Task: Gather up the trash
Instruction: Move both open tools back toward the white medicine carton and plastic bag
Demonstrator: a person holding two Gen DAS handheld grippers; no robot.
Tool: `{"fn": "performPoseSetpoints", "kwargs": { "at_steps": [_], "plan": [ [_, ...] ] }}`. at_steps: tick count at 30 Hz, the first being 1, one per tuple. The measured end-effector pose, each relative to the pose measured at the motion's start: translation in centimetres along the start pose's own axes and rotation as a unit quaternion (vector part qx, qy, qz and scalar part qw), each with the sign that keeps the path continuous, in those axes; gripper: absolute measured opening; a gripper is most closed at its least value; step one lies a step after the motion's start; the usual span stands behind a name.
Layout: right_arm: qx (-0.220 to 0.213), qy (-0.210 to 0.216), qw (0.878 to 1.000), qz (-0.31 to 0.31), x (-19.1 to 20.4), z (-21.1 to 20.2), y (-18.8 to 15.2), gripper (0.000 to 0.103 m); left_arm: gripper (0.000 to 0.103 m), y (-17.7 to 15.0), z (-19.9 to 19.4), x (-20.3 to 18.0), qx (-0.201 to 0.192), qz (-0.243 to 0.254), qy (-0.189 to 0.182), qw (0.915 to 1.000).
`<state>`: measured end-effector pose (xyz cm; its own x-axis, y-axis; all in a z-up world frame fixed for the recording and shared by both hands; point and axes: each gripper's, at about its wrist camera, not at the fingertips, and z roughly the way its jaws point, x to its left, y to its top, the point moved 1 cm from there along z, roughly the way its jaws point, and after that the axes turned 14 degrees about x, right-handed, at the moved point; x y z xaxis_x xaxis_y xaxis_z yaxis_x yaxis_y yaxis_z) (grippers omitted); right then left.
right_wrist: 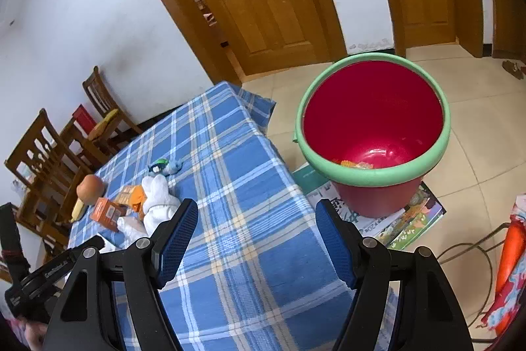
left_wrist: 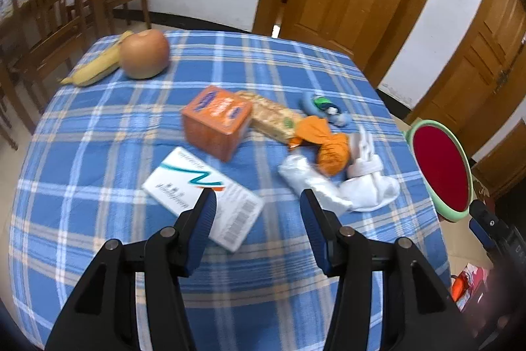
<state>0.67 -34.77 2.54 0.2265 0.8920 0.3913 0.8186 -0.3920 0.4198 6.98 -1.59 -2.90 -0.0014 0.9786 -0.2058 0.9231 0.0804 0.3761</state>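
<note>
Blue plaid tabletop (left_wrist: 98, 127) filling most of the left wrist view. Red bin with green rim (right_wrist: 373, 127) standing on the floor at right of the right wrist view, beside the tabletop edge, some orange scraps at its bottom. Trash clustered mid-frame: white carton (left_wrist: 184, 183) at lower centre, orange box (left_wrist: 215, 120) above it, crumpled white wrapper (left_wrist: 312, 183), orange wrapper (left_wrist: 330, 147). Left tool (left_wrist: 258, 203) released, empty, above the carton. Right tool (right_wrist: 256, 232) released, empty.
</note>
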Motion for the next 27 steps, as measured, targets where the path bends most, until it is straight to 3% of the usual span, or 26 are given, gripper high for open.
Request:
{"fn": "performPoseSetpoints", "kwargs": {
  "at_steps": [4,19,27],
  "plan": [
    [0.007,0.002,1.0,-0.007,0.6,0.5,-0.2,0.075,0.066,-0.2,0.0,1.0,-0.002,-0.015,0.013,0.9998],
    [0.019,-0.001,1.0,-0.018,1.5,1.3,-0.6,0.075,0.069,1.3,3.5,2.2,0.029,-0.051,0.017,0.9981],
    [0.025,-0.002,0.999,-0.023,1.8,1.7,-0.5,0.075,0.07,1.9,4.0,1.9,0.022,-0.058,0.011,0.998]
  ]
}}
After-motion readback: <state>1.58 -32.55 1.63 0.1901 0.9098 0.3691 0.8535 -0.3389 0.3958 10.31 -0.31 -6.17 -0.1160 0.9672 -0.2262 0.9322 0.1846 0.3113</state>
